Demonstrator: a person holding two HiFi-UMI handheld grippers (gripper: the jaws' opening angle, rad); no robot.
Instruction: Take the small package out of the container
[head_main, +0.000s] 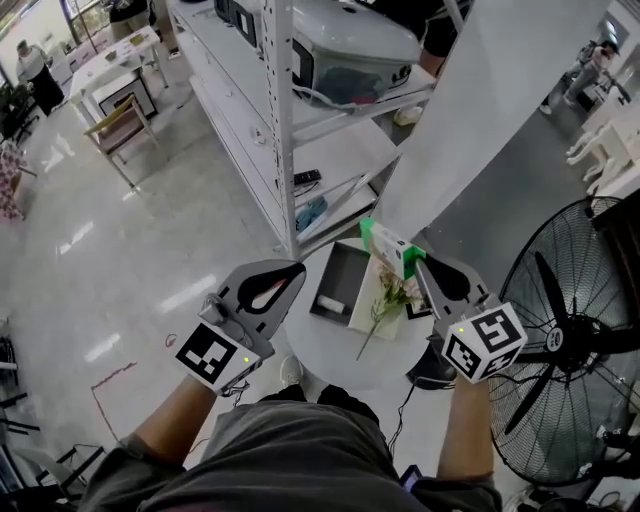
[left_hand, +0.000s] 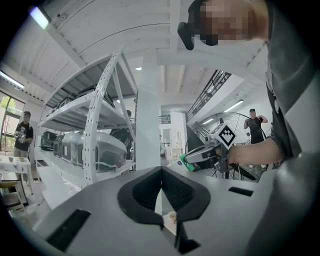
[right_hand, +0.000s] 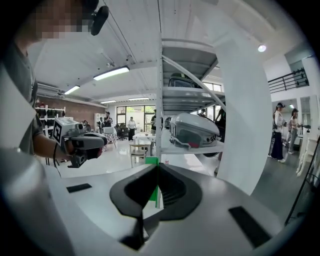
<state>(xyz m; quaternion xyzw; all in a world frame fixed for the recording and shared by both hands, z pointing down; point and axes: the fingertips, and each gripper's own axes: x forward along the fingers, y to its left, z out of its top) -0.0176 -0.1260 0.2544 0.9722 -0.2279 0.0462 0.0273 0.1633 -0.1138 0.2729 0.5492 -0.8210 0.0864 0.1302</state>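
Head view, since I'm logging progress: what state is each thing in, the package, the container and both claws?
small package: held up out of the container, in the right claw.
container: open, on the round table, white roll inside.
right claw: shut on the small package.
left claw: shut, empty, in the air.

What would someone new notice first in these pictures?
The green-and-white small package, clamped in the right tool over the little round table. Just left of it in the head view sits the open grey container, and a big black fan fills the right side.
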